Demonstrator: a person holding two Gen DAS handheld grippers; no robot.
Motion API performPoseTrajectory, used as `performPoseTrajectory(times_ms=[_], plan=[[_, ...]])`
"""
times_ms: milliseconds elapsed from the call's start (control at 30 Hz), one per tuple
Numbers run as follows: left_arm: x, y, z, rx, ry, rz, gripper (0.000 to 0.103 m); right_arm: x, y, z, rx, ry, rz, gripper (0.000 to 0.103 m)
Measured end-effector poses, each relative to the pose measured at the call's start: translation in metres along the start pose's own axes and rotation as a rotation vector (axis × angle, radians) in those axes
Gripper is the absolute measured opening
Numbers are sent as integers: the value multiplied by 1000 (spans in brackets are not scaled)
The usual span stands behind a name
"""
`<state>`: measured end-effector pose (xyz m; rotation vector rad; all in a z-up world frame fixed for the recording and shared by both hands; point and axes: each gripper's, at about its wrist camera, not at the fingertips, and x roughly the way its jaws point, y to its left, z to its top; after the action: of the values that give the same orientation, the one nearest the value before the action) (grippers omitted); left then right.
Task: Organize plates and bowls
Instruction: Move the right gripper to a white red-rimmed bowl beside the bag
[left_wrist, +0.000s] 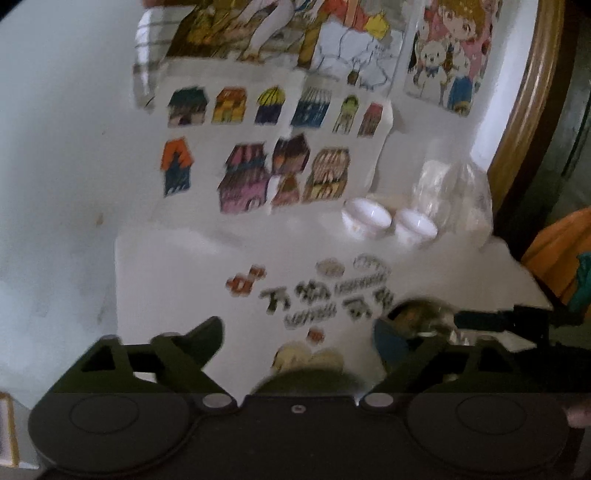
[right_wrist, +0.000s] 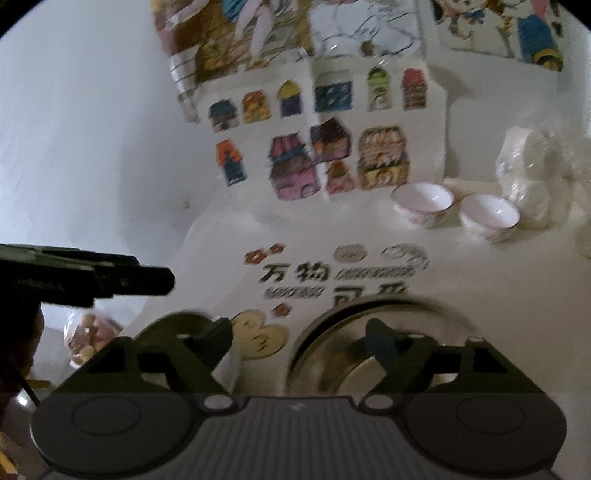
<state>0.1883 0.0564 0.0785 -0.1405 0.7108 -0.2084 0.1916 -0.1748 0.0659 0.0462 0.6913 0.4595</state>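
Steel plate (right_wrist: 369, 354) lies on the table (right_wrist: 498, 280); right gripper (right_wrist: 299, 332) above it, left gripper (left_wrist: 295, 332) beside; both jaws wide, empty.

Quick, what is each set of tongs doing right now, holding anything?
Left tongs: open, holding nothing.
Right tongs: open, holding nothing; metal plate lies below them.

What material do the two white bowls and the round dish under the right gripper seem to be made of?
Two white bowls: probably glazed ceramic or porcelain; glossy white with a small painted pattern. Round dish: probably metal, perhaps stainless steel; dull grey sheen on the rim, though blurred.
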Motion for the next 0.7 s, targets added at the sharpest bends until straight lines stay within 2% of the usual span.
performPoseTrajectory(times_ms=[233,433,567,700], plan=[[30,-25,48,-43,-50,-19,102,-13,-52,24,25,-93,-54,96],[70,-44,76,-50,-18,-12,102,-8,-95,46,37,-123,-81,98],[96,-50,89,-53,4,3,102,10,-114,62,10,-127,-79,99],[128,-55,104,-12,25,29,102,35,-129,76,-9,-113,-62,99]])
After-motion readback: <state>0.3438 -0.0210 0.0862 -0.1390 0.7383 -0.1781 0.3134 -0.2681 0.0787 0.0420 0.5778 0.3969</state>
